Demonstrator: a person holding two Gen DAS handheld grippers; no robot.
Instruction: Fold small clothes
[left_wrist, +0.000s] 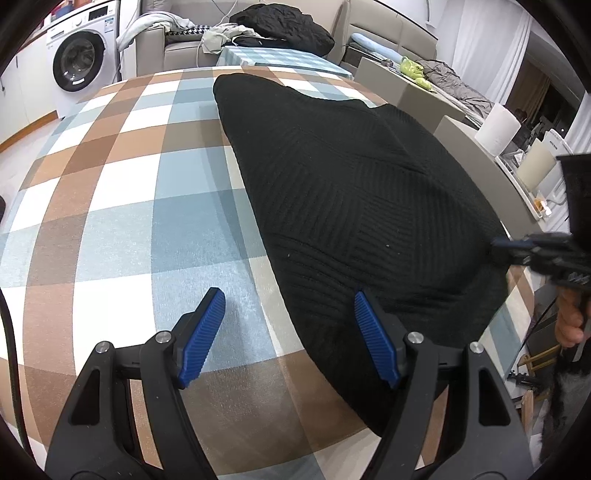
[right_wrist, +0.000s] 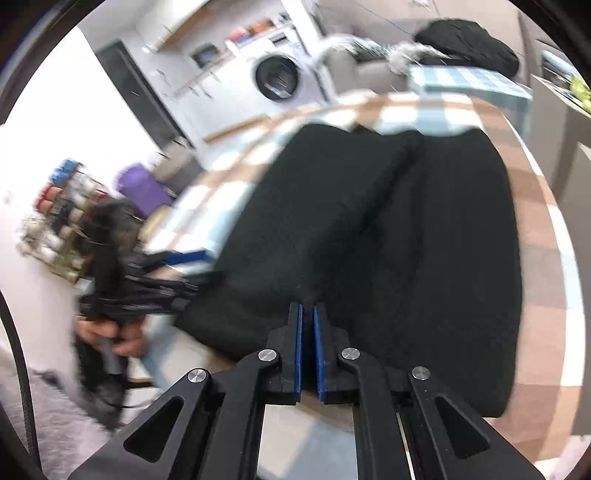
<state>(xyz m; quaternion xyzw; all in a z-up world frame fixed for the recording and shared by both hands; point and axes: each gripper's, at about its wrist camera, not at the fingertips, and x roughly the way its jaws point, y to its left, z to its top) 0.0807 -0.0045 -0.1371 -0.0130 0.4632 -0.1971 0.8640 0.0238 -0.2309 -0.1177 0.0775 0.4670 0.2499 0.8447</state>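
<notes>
Over the black garment (left_wrist: 362, 206), left gripper (left_wrist: 288, 332) tilts downward, jaws apart.

Even, bright indoor light with only soft shadows, left wrist view is crisp while the right wrist view is smeared with motion blur, worst on its left side, and both get heavy fisheye bending plus black vignette corners.

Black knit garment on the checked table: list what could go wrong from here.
1. The right gripper is shut at the black knit garment edge; whether cloth is pinched is unclear, so a pull may slip.
2. The left gripper is open, one finger over the cloth, one over the checked tablecloth; closing might catch both.
3. The garment's near right edge lies close to the table's edge and could slide off.
</notes>
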